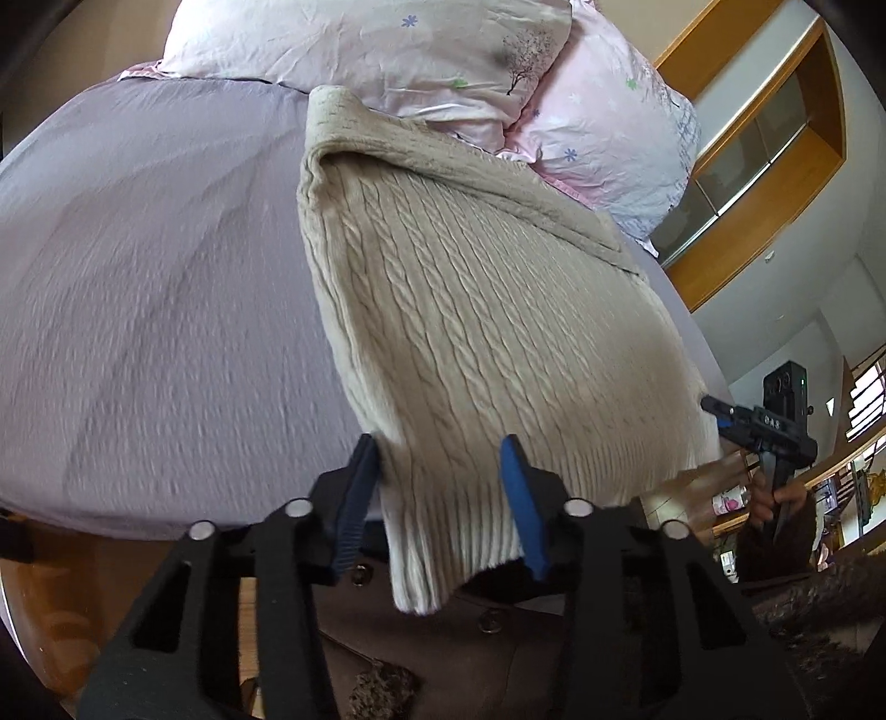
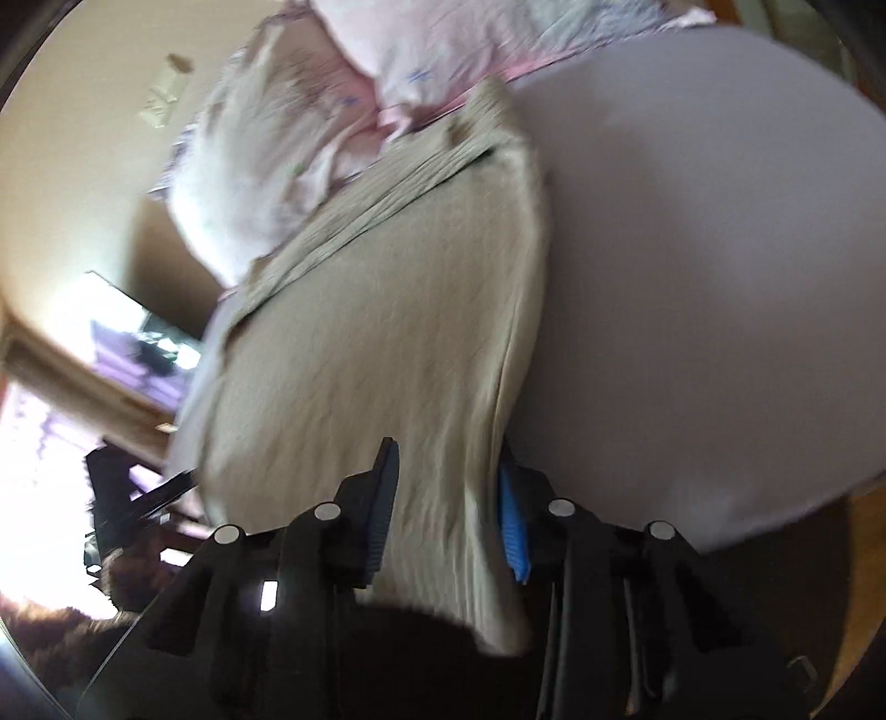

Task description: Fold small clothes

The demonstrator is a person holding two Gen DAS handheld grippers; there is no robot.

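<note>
A beige cable-knit sweater (image 1: 470, 310) lies on the lilac bed sheet (image 1: 155, 310), its far end by the pillows and its ribbed hem hanging over the near edge. The hem passes between the blue pads of my left gripper (image 1: 440, 487), whose jaws stand wide on either side of it. In the right wrist view the same sweater (image 2: 376, 354) runs between the pads of my right gripper (image 2: 446, 504), whose jaws are also apart. The right gripper also shows in the left wrist view (image 1: 714, 409) at the hem's right corner.
Two pink floral pillows (image 1: 387, 50) lie at the head of the bed. A wooden cabinet (image 1: 775, 166) stands to the right. The person's brown coat (image 1: 443, 637) is below the grippers. A bright window (image 2: 33, 487) is at the left of the right wrist view.
</note>
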